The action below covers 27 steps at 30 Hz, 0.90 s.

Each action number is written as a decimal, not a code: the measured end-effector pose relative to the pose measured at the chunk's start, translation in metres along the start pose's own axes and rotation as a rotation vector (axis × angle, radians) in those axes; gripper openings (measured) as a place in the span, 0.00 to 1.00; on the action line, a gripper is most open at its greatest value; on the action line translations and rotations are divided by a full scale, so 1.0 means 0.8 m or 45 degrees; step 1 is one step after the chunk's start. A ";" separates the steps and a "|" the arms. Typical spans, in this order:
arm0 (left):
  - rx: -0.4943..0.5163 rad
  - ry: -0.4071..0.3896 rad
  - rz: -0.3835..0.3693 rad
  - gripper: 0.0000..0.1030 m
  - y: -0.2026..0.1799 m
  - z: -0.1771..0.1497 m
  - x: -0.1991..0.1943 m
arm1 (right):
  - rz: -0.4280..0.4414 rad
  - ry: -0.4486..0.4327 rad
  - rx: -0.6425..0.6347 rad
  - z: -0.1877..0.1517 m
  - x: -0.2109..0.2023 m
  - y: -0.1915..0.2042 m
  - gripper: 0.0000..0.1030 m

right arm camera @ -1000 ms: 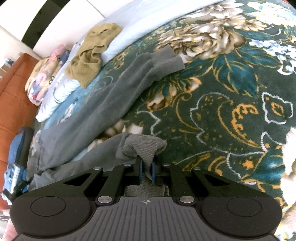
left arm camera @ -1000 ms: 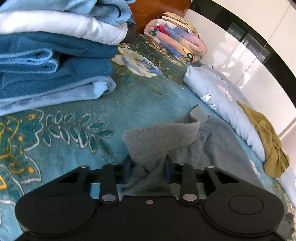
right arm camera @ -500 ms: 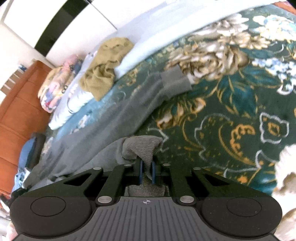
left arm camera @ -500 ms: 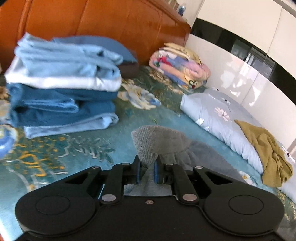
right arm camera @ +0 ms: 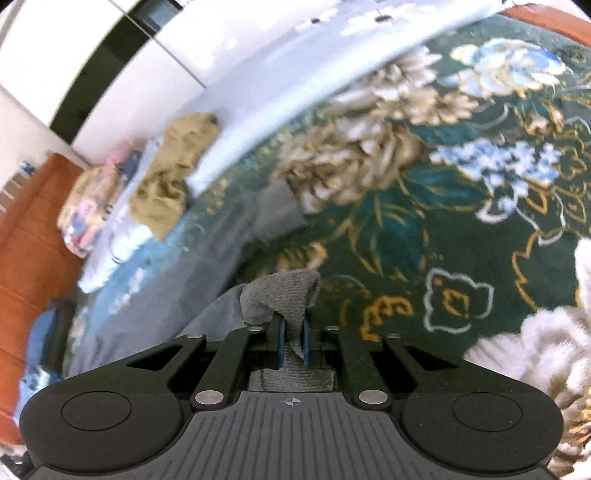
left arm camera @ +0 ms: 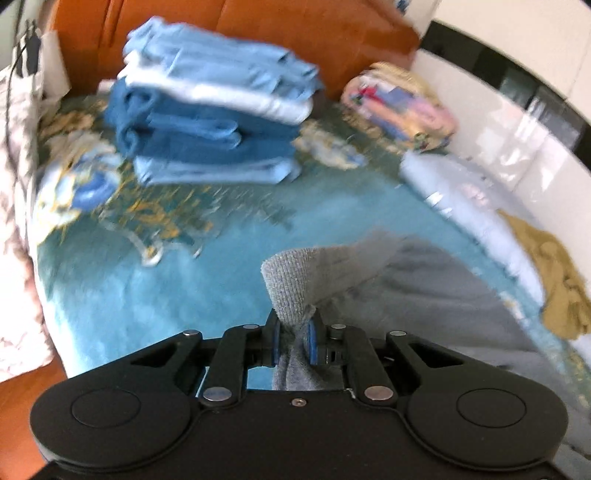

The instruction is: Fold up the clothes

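Observation:
Grey trousers (left arm camera: 424,291) lie across the teal flowered bedspread (left arm camera: 147,295). My left gripper (left arm camera: 293,334) is shut on their ribbed waistband, which stands up between the blue pads and is lifted off the bed. My right gripper (right arm camera: 293,338) is shut on a ribbed cuff of the same grey trousers (right arm camera: 207,306), also raised. The other leg (right arm camera: 273,210) stretches away flat on the bedspread (right arm camera: 461,240), its cuff near a beige flower. Both views are motion-blurred.
A stack of folded blue and white clothes (left arm camera: 210,118) stands by the orange headboard (left arm camera: 295,33). A rolled flowered quilt (left arm camera: 399,103), a pale blue pillow (left arm camera: 469,206) and a crumpled olive garment (left arm camera: 561,280) line the white wall side.
Both grippers have risen and pulled back with the grey cloth. The left one closed fully on the waistband since one second ago, and the folded stack now looks farther away.

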<state>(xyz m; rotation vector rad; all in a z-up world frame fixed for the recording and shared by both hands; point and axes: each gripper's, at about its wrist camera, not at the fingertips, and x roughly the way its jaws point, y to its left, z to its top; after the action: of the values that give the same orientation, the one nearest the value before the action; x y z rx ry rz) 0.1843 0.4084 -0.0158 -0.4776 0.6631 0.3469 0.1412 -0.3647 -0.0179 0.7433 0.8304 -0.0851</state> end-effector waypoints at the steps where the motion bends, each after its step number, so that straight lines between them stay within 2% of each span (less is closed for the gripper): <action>1: 0.005 0.010 0.013 0.12 0.001 -0.002 0.004 | -0.014 0.013 0.002 -0.002 0.007 -0.003 0.07; 10: 0.074 0.087 0.099 0.15 -0.004 -0.013 0.030 | -0.056 0.079 -0.001 -0.010 0.035 -0.016 0.08; 19: 0.145 0.085 0.123 0.21 -0.017 -0.017 0.018 | -0.027 0.095 -0.038 -0.006 0.036 -0.020 0.12; 23: 0.184 0.020 0.125 0.36 -0.033 -0.017 -0.012 | -0.005 0.045 -0.082 0.000 0.012 -0.015 0.24; 25: 0.203 -0.018 0.126 0.44 -0.043 -0.017 -0.029 | 0.002 -0.013 -0.119 0.005 -0.005 -0.011 0.36; 27: 0.222 -0.056 0.128 0.51 -0.052 -0.017 -0.046 | 0.012 -0.079 -0.170 0.015 -0.020 -0.004 0.38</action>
<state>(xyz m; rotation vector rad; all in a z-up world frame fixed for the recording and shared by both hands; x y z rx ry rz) 0.1689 0.3608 0.0123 -0.2704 0.6691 0.3895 0.1365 -0.3777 -0.0030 0.6157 0.7655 -0.0432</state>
